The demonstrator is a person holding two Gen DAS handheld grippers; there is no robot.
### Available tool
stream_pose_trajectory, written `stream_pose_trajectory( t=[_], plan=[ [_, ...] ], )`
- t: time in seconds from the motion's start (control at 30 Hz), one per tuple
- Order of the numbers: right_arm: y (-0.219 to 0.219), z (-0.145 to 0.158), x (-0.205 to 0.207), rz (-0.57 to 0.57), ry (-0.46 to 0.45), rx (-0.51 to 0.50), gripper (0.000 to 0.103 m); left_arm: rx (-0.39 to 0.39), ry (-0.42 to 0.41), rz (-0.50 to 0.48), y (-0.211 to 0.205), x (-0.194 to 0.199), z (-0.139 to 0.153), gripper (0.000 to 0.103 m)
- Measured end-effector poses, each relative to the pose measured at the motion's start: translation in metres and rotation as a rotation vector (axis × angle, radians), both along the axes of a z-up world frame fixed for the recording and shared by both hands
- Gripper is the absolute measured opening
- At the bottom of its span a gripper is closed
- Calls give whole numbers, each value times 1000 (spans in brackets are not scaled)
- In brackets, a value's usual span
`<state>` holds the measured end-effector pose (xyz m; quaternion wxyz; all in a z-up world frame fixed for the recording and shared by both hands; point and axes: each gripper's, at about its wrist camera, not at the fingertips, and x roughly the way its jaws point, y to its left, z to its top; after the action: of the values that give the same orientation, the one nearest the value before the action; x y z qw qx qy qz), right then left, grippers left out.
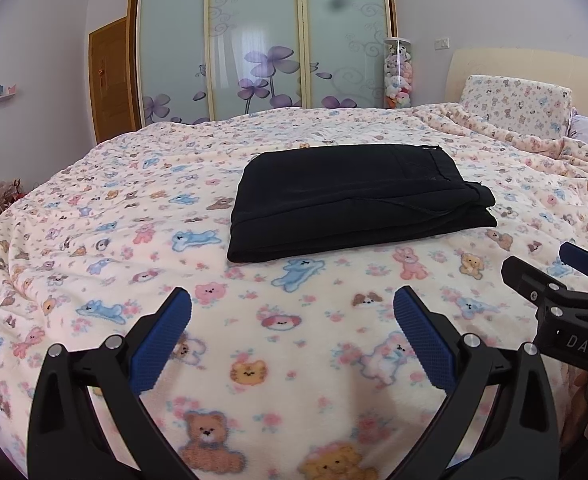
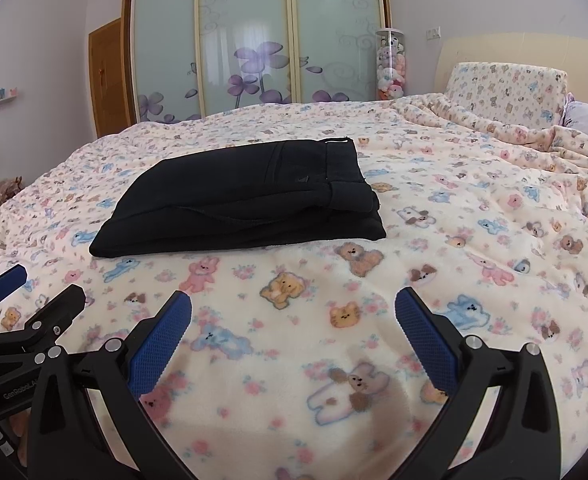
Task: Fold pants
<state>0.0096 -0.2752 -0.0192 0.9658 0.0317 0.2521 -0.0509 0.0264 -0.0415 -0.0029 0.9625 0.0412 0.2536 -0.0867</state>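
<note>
Black pants lie folded into a compact rectangle in the middle of the bed, waistband toward the headboard side. My left gripper is open above the blanket, well short of the pants, with nothing between its blue pads. My right gripper is open too and empty, also short of the pants. In the left wrist view the right gripper shows at the right edge. The left gripper appears at the left edge of the right wrist view.
The bed carries a cream blanket printed with cartoon animals. A matching pillow and headboard lie at the right. Behind stand frosted sliding wardrobe doors, a wooden door and a clear tube of plush toys.
</note>
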Motion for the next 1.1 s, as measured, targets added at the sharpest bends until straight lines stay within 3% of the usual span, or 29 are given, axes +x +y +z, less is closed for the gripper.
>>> stream_pose_trajectory(
  t=[1.1],
  plan=[
    [-8, -7, 7, 12, 36, 26, 102, 12, -3, 11, 0, -1, 1, 101]
  ],
)
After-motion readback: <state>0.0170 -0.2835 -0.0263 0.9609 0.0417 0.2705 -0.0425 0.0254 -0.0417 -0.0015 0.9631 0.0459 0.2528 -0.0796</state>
